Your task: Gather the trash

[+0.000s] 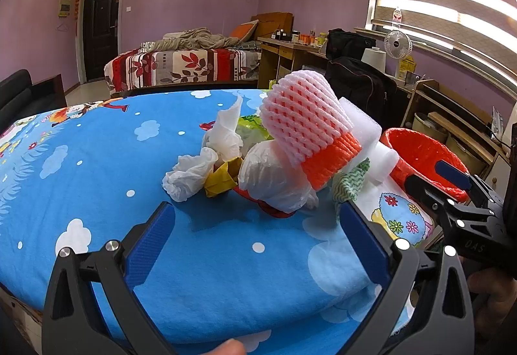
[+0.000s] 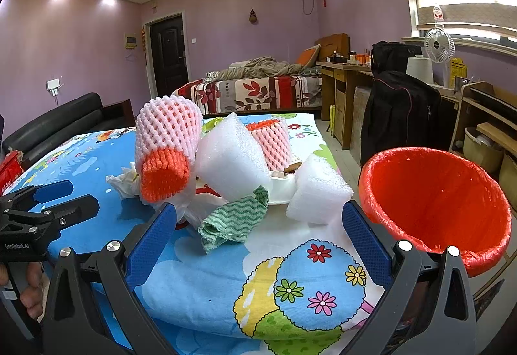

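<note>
Before the trash pile (image 1: pixel 258 161), left gripper (image 1: pixel 258 225) and right gripper (image 2: pixel 258 225) hover level, jaws wide, empty; bin (image 2: pixel 436 203) right of pile.

White lettering "GenRobot.AI" stood on the black body of the left gripper (image 2: pixel 51 200), seen far left of the right gripper's blue ribbed fingers (image 2: pixel 152 242). On the black body of the right gripper (image 1: pixel 452 180), off to the right of the left gripper's blue ribbed fingers (image 1: pixel 362 238), faint embossed characters read roughly "DAS". Nothing else was legible.
</note>
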### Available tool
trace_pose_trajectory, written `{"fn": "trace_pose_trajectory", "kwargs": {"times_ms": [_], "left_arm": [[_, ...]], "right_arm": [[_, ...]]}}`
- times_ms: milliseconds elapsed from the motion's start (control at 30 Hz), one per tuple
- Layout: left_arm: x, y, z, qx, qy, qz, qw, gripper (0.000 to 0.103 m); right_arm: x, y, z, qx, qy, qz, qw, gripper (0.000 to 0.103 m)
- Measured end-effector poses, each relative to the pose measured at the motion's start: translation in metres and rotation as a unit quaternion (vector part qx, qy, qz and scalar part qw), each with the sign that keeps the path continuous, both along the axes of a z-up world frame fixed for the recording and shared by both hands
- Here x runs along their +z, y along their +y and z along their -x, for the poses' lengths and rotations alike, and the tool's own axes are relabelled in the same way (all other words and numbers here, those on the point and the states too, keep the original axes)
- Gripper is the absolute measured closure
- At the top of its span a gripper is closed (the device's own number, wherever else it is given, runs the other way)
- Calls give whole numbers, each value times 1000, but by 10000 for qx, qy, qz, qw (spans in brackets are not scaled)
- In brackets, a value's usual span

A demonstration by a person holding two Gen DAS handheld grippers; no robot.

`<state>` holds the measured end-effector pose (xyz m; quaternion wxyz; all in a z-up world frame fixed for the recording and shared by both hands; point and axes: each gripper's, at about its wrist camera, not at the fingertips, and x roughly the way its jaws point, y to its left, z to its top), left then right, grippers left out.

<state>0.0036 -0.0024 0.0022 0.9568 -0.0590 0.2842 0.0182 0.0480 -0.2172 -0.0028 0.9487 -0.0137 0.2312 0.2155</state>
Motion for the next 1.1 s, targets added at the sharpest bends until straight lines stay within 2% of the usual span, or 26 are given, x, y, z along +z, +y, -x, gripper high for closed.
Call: {"fn": "trace_pose_trajectory", "kwargs": {"times_ms": [1100], "left_arm": [[0, 0, 0, 0, 1, -3, 10000, 5]], "right_arm": [[-2, 1, -2, 7, 36, 35, 10000, 7]]}}
